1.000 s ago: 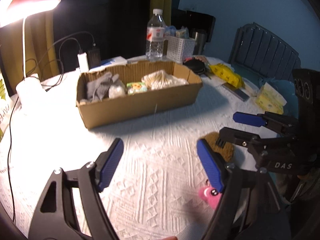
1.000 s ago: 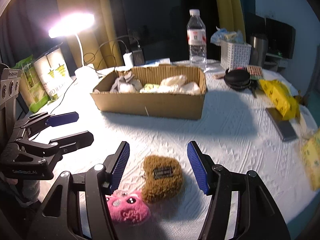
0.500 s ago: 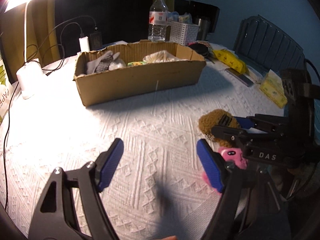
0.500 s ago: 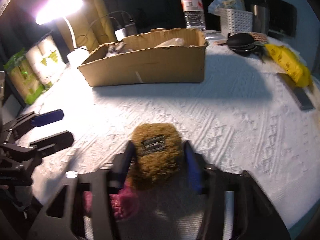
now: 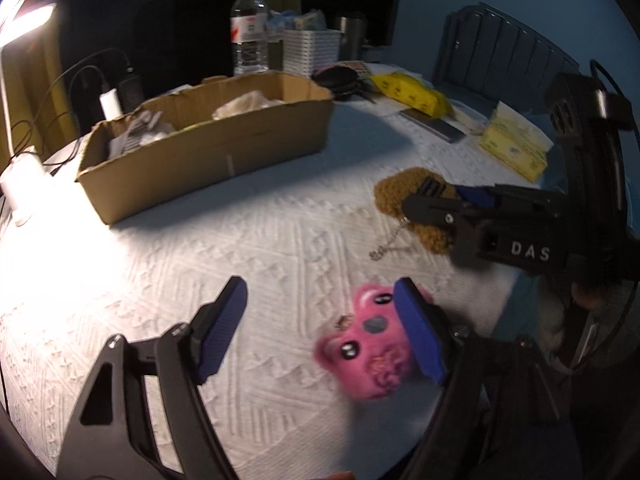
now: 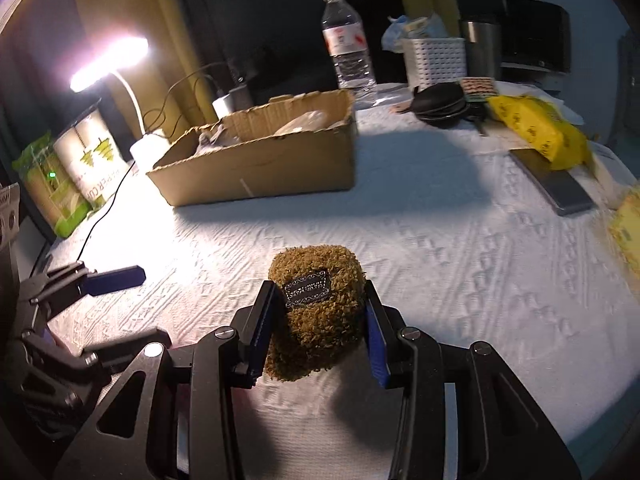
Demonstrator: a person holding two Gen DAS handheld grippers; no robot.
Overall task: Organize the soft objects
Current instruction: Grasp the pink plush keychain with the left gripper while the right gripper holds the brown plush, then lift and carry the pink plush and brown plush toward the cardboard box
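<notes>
The right gripper (image 6: 320, 320) is clenched on the brown plush (image 6: 316, 308), both blue pads pressed into its sides after closing moments ago; the plush sits on the white cloth (image 6: 440, 248), in front of the box (image 6: 260, 160). Only the left wrist view shows the pink plush (image 5: 372, 352), lying on the cloth against the inner face of one pad of the left gripper (image 5: 320, 336), whose jaws stand wide and released. That view also shows a small chain (image 5: 390, 240) trailing from the brown plush. The right wrist view alone shows the label (image 6: 307, 288) on the brown plush and the lamp (image 6: 108, 64).
</notes>
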